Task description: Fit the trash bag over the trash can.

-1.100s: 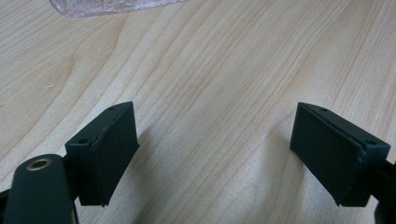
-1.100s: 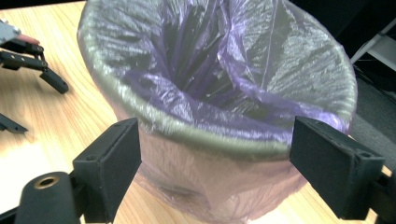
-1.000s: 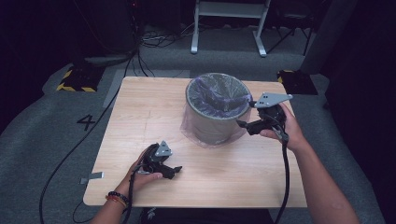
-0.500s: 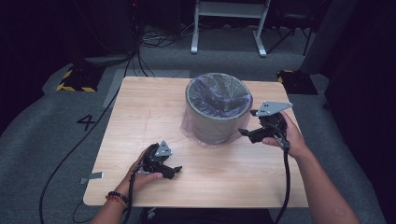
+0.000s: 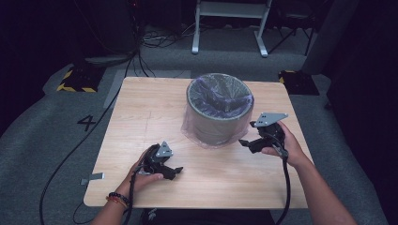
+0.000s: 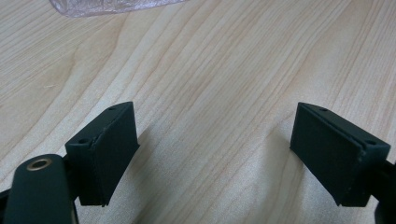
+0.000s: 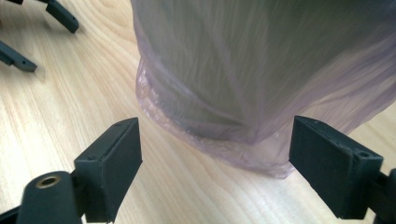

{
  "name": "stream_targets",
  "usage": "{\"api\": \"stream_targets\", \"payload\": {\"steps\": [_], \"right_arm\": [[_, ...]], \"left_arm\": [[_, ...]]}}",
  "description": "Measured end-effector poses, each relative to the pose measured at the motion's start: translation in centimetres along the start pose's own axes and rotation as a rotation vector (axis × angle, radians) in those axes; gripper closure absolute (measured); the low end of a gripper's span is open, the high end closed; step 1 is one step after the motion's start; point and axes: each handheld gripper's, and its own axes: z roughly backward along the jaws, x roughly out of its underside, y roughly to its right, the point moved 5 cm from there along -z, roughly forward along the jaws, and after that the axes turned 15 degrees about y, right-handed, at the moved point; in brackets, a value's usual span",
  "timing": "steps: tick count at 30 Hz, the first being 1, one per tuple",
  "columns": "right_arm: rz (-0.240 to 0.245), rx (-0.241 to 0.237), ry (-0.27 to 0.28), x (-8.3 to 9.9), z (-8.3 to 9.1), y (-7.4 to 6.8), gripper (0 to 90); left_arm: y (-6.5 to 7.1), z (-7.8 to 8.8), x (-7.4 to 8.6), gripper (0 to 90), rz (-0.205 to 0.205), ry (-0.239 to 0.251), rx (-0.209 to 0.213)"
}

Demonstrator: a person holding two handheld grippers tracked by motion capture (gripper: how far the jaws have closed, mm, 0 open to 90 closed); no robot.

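Item 1: bin (image 5: 219,110), grey, round, upright, standing on the wooden surface (image 5: 141,117) a little to the far side of its middle. Lined with a translucent purplish bag (image 5: 217,93), folded over the rim and hanging down the outer wall to the surface, where its hem (image 7: 243,156) bunches in loose folds.

Item 2: right gripper (image 5: 251,143), held in the person's right hand (image 5: 284,145), just beside the near right of the bin's base. Jaws wide apart, nothing between them; in the right gripper view they frame the lower part of the bagged bin (image 7: 261,65), the bag's hem lying just ahead of them, not touching. Grey three-cornered plate on top.

Item 3: left gripper (image 5: 171,171), held in the person's left hand (image 5: 141,176), low over the near left part of the surface, apart from the bin. Jaws wide apart, holding nothing; in the left gripper view bare wood (image 6: 210,93) lies between them, with an edge of the bag (image 6: 107,5) at the top.

Item 4: cables, one trailing from each gripper toward the near edge.

Item 5: grey carpeted floor (image 5: 56,140) around the surface, marked with the numeral 4 (image 5: 87,123).
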Motion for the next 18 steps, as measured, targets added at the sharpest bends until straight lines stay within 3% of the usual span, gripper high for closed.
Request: {"api": "stream_targets", "payload": {"steps": [18], "right_arm": [[-0.035, 0.001, -0.059, 4.4, -0.1, -0.7, 17.4]], "left_arm": [[0.0, 0.0, 0.0, 14.6, 0.000, 0.000, 0.000]]}}
